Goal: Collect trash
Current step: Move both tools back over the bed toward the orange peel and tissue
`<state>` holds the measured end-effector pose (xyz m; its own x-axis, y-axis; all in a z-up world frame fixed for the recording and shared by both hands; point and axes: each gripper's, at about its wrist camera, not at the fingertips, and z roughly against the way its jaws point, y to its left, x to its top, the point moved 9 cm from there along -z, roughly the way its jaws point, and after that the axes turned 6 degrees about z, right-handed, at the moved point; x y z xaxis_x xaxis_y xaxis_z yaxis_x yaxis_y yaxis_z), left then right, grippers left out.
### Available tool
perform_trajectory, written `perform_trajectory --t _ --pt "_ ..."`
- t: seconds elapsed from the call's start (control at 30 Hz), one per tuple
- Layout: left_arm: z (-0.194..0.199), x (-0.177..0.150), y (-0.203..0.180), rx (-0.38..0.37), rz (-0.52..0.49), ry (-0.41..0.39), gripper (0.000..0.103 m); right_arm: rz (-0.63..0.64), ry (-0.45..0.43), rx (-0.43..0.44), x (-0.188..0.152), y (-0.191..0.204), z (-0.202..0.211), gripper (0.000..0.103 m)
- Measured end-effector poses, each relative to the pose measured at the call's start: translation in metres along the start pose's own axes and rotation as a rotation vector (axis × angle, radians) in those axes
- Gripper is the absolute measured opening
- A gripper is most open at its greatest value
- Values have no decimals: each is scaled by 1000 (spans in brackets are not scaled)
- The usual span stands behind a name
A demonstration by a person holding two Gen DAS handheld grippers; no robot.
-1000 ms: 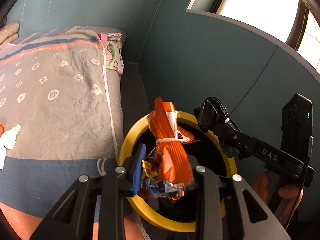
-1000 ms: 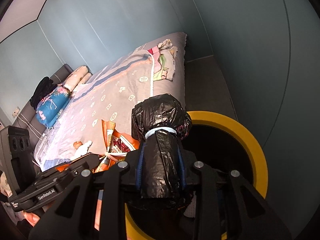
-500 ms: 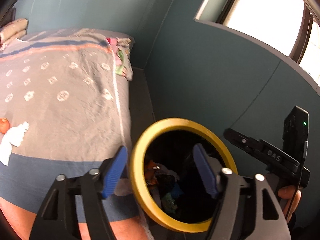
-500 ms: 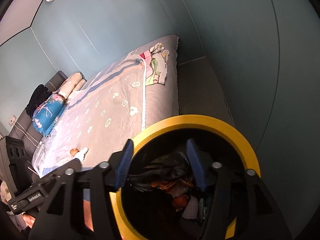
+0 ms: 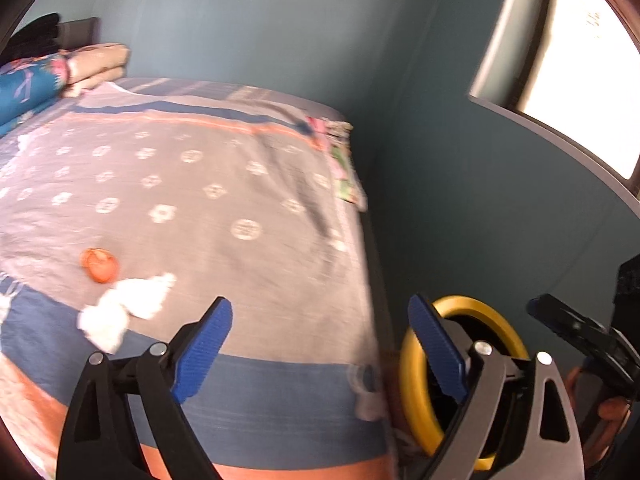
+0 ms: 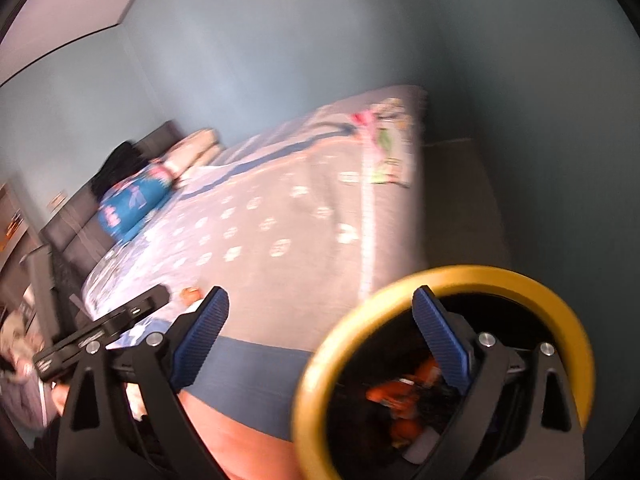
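Observation:
My left gripper (image 5: 319, 302) hangs over the near edge of the bed, its jaws opening wide with nothing between them. Ahead and to its left on the bedspread lie a small orange scrap (image 5: 100, 265) and a crumpled white tissue (image 5: 124, 306). The yellow-rimmed bin (image 5: 412, 364) stands on the floor to its right. My right gripper (image 6: 320, 293) is also opening and holds nothing; its right finger (image 6: 438, 336) is above the bin (image 6: 480, 277). Inside the bin lie an orange wrapper (image 6: 404, 394) and dark trash. Both views are blurred.
The bed (image 5: 224, 184) with its grey patterned cover fills the left and middle. A blue pillow (image 6: 132, 204) and folded bedding (image 5: 96, 64) lie at its head. A teal wall (image 5: 460, 208) and a narrow floor strip (image 6: 460, 200) run along the right.
The left gripper dropped the orange wrapper and the right dropped the black bag into the bin. Both opened wide and swung left toward the bed.

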<state>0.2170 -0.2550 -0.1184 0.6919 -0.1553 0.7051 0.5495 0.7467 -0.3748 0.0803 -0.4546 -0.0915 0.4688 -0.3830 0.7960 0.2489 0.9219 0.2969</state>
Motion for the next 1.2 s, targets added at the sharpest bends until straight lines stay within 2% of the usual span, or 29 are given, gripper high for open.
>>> perform_trajectory --t 0.17,0.3,0.57,0.83,1.07,1.2 --pt "11 20 68 109 44 -43 87 92 16 82 6 56 -32 91" --pt "16 34 132 191 113 -51 87 159 58 163 5 109 -74 91" --pt "4 43 229 285 238 -24 87 227 180 233 -15 181 -139 91" --pt "-39 35 278 319 304 55 87 290 310 261 -56 225 -213 91" --pt "-76 31 299 311 333 109 87 293 374 276 -83 245 -261 91" --pt "-93 29 307 271 370 138 87 293 397 267 -88 253 -286 91"
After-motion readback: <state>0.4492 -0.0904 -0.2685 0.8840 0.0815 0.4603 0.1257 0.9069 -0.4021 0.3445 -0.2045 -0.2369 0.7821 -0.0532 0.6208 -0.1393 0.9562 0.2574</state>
